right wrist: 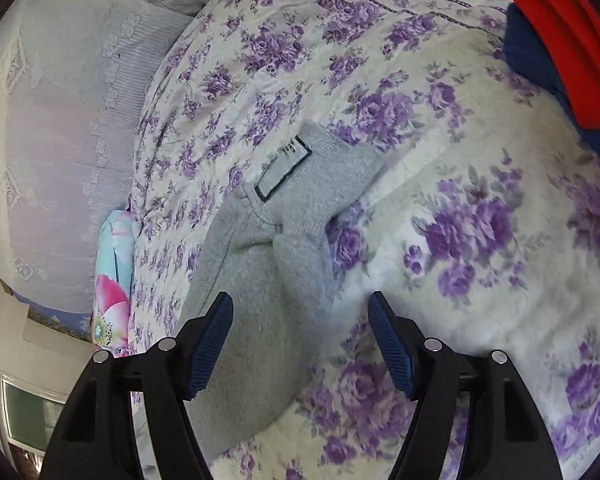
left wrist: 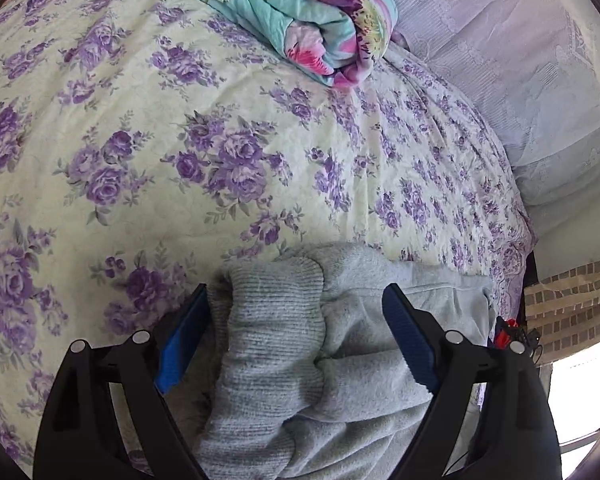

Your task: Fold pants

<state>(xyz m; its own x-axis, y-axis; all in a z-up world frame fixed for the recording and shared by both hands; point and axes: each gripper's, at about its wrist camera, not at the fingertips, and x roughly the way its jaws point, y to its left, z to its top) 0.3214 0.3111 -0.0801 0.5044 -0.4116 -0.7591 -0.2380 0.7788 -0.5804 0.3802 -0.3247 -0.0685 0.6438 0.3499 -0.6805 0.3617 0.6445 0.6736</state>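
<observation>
Grey pants on floral bedspread, both grippers spread
Left gripper straddles ribbed cuff, pads clear of it; right gripper holds nothing, pants with label toward 11 o'clock; rolled quilt at 12 in left view

Bright soft daylight, fisheye-warped edges, slight blur

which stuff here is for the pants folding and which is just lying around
For the job:
- grey pants
- left gripper, open
- right gripper, open

Lying about:
- folded quilt
- lace pillows
- red and blue clothes
- floral bedspread, the work surface
</observation>
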